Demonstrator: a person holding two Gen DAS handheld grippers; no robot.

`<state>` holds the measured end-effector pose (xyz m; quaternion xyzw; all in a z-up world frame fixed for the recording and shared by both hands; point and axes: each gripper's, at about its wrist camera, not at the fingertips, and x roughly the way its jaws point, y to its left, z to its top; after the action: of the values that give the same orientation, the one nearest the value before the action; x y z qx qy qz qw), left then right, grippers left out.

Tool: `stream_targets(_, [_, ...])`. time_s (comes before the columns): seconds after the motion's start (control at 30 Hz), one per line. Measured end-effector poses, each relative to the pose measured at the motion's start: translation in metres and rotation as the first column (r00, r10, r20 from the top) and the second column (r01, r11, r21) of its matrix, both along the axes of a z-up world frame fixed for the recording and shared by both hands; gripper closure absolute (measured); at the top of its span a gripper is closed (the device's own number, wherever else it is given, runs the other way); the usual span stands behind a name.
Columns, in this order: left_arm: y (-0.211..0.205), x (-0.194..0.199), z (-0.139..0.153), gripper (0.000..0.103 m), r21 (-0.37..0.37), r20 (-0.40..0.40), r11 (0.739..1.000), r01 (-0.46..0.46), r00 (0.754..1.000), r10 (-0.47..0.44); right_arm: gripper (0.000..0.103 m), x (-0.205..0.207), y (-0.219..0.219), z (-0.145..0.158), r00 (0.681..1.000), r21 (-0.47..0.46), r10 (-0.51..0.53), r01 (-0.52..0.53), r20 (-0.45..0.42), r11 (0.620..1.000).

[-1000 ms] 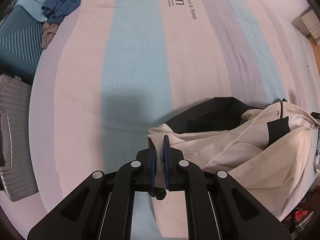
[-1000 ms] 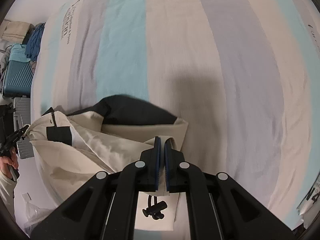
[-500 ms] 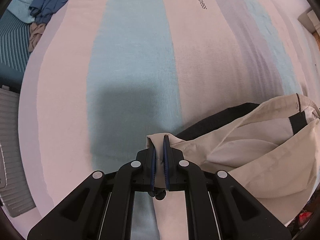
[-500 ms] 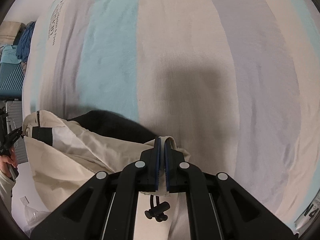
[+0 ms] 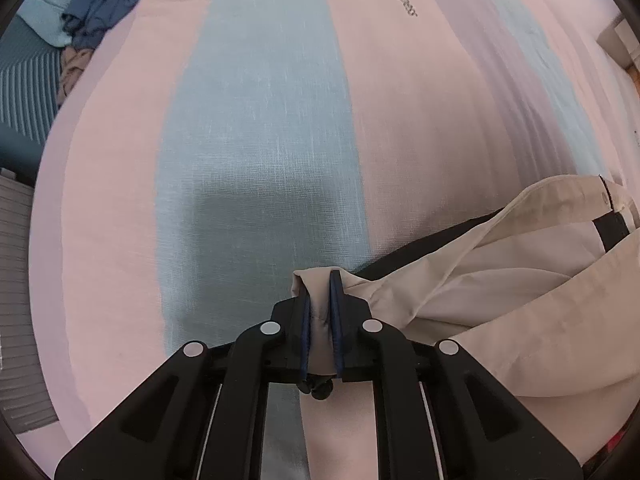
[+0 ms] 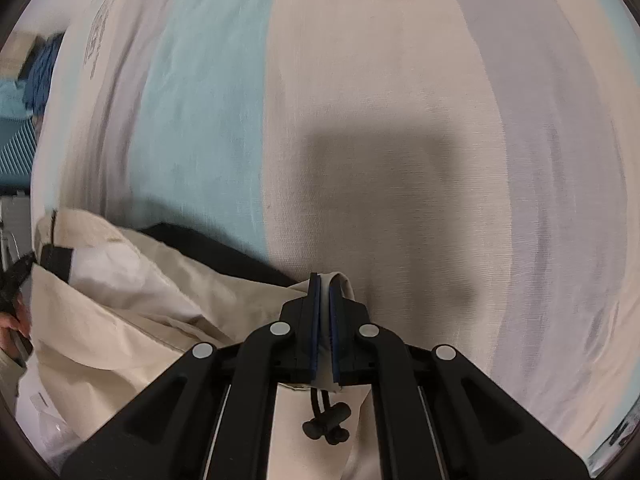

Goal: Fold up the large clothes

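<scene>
A cream jacket [image 5: 500,320] with black panels hangs between my two grippers, low over the striped bed cover [image 5: 260,120]. My left gripper [image 5: 319,280] pinches one folded corner of it; its jaws are opening slightly, with the cloth still pressed between the blue pads. A black cord toggle [image 5: 320,390] dangles below. In the right wrist view the jacket [image 6: 120,320] spreads to the left, and my right gripper [image 6: 325,280] is shut on its other corner. Another toggle [image 6: 326,426] hangs under it. Both grippers point steeply down at the bed cover [image 6: 400,100].
A heap of blue clothes [image 5: 104,4] lies at the bed's far left corner. Beside the bed stand a teal suitcase [image 5: 24,80] and a grey one [image 5: 16,280]. A person's hand [image 6: 10,324] shows at the left edge. White furniture [image 5: 620,40] sits far right.
Both grippers have sunk toward the bed with the jacket corners still in them; the cover looks much closer. The gap between the left pads has widened a little.
</scene>
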<state>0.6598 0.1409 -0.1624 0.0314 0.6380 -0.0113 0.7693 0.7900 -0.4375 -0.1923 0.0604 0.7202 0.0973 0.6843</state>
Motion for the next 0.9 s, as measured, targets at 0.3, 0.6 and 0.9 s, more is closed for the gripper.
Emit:
stream_targets(0.3, [0.003, -0.018, 0.034, 0.006, 0.045, 0.167, 0.994, -0.096, 0.982, 0.087, 0.049, -0.008, 0.010, 0.026, 0.992, 0.011, 0.031, -0.032, 0.121, 0.999])
stream_targets(0.6, [-0.046, -0.036, 0.075, 0.006, 0.024, 0.215, 0.997, 0.066, 0.974, -0.070, 0.021, -0.013, 0.015, 0.089, 0.947, 0.044, 0.022, -0.038, 0.321, 0.998])
stream_targets(0.9, [-0.103, -0.041, 0.064, 0.006, -0.064, 0.125, 0.986, 0.153, 0.982, -0.144, 0.019, -0.066, 0.079, 0.082, 0.955, 0.053, 0.184, -0.201, 0.231, 0.978])
